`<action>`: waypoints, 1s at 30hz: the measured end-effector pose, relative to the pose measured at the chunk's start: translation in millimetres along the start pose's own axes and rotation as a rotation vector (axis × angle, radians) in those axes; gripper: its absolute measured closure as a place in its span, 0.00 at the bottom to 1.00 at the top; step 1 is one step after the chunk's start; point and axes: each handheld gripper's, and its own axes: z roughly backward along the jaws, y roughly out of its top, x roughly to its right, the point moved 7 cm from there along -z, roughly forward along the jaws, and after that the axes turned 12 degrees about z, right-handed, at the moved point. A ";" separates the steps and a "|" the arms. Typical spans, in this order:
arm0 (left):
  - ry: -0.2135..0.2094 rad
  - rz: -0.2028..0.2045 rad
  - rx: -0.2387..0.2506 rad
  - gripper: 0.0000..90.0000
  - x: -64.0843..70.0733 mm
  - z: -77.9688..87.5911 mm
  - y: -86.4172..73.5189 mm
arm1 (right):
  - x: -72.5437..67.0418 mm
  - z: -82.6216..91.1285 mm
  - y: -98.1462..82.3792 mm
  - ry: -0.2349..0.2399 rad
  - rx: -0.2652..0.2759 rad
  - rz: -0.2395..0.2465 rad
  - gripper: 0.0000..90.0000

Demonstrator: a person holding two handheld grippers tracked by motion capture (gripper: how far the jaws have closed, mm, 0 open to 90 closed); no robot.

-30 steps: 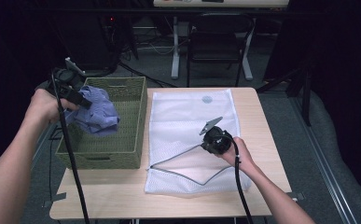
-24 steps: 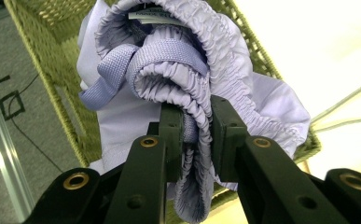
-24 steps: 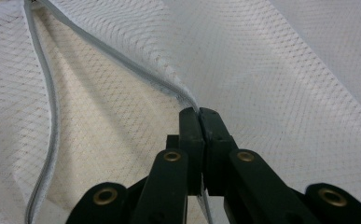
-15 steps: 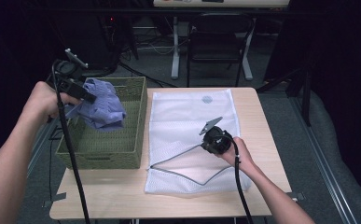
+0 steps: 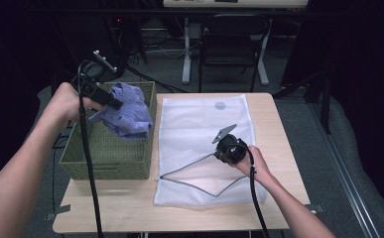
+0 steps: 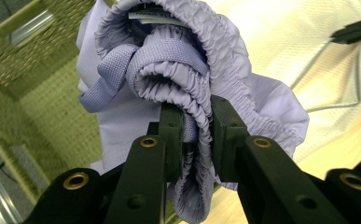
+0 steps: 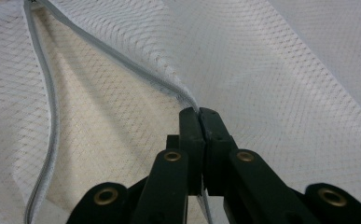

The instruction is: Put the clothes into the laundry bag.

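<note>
Left claw (image 6: 197, 116): clamped on the gathered elastic band of a lavender garment (image 6: 178, 70); the fabric is bunched between its two black jaws.
Lavender garment: hangs from the left claw (image 5: 111, 101) above the back right corner of the green woven basket (image 5: 105, 158), clear of the basket's floor; a flat woven strap loops at its top.
Right claw (image 7: 199, 114): pinched tight on the upper zipper edge of the white mesh bag (image 7: 285, 84), holding that edge raised so the mouth gapes.
Right claw, from the high view (image 5: 218, 148): sits over the bag's middle.
White mesh bag (image 5: 199, 119): lies flat on the counter (image 5: 274, 129), just right of the basket, its grey zipper parted in a wedge.
</note>
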 end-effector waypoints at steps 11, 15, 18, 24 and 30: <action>-0.072 -0.121 -0.019 0.85 46.0 -12.4 5.6 | 0.3 -0.4 0.7 -0.006 0.010 -0.008 0.99; -0.084 -0.157 -0.034 0.85 59.7 -18.9 7.0 | 2.5 1.4 -0.8 -0.005 -0.015 0.010 0.99; -0.097 -0.182 -0.043 0.85 68.4 -22.6 7.9 | 2.4 1.2 -0.8 -0.003 -0.015 0.009 0.99; -0.128 -0.215 -0.064 0.85 85.7 -34.7 4.7 | 2.7 1.6 -1.0 -0.005 -0.011 0.009 0.99; -0.150 -0.256 -0.095 0.85 104.3 -53.3 -3.7 | 2.7 1.8 -0.9 0.001 -0.004 0.013 0.99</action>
